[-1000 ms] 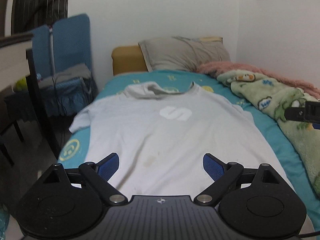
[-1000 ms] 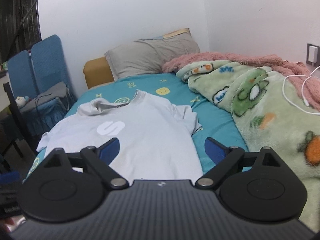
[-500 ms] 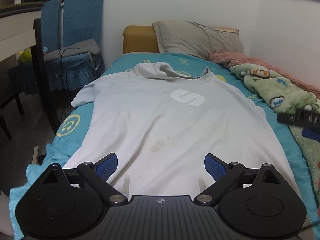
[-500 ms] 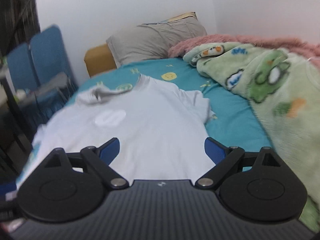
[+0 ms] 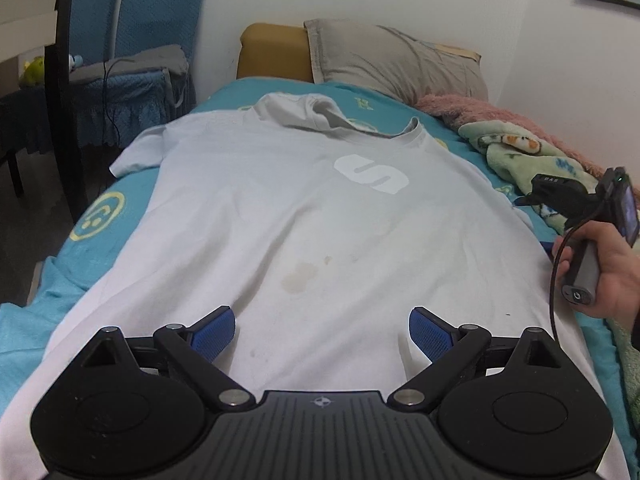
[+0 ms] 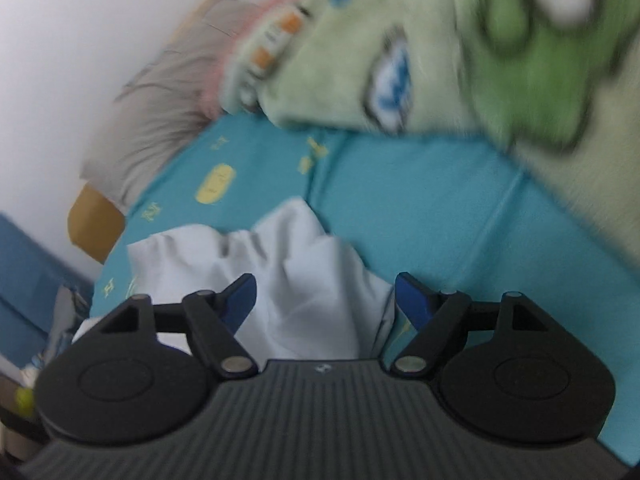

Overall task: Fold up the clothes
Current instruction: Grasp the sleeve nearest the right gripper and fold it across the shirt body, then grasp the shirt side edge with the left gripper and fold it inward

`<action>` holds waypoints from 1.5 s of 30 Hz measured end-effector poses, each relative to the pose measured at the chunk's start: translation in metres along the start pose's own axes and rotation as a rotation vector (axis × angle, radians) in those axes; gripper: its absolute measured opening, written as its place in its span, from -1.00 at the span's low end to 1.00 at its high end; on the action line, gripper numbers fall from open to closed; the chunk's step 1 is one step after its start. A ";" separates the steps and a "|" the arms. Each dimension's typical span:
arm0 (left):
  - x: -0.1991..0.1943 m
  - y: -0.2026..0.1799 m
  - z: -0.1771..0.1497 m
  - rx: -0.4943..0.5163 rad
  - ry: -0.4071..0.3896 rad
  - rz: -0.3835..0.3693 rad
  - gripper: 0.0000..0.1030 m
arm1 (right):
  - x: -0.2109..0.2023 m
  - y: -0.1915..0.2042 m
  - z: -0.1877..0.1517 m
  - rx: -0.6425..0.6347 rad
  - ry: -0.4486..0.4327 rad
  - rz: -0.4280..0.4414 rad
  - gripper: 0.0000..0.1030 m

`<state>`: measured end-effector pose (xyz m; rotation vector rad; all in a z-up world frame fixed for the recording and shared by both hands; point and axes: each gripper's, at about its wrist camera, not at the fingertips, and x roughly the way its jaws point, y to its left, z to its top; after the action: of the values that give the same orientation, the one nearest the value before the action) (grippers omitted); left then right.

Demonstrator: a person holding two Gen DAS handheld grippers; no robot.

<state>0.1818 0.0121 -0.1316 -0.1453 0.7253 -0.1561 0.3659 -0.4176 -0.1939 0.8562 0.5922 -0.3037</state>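
A white T-shirt (image 5: 304, 216) with a white S logo lies flat, front up, on the teal bed sheet (image 5: 100, 216), collar toward the pillow. My left gripper (image 5: 322, 328) is open and empty, low over the shirt's hem. My right gripper (image 6: 325, 296) is open and empty, tilted, over the shirt's crumpled right sleeve (image 6: 296, 264). The right gripper also shows in the left wrist view (image 5: 524, 200), held in a hand at the shirt's right edge.
A green cartoon blanket (image 6: 460, 60) and a pink blanket (image 5: 472, 110) lie along the bed's right side. A grey pillow (image 5: 392, 60) sits at the head. A blue chair with clothes (image 5: 136, 60) and a dark table leg (image 5: 64, 100) stand left of the bed.
My left gripper has moved forward and lower over the shirt's hem. My right gripper has swung right and down to the shirt's right sleeve, tilting; its view is blurred.
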 end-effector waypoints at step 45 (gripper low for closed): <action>-0.047 -0.004 -0.004 0.063 -0.083 0.101 0.85 | -0.328 0.098 -0.168 -0.662 -0.040 0.103 0.61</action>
<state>0.1440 0.0164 -0.1034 -0.0545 0.6433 -0.0756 0.0887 -0.2193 -0.0220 0.2394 0.5596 -0.0201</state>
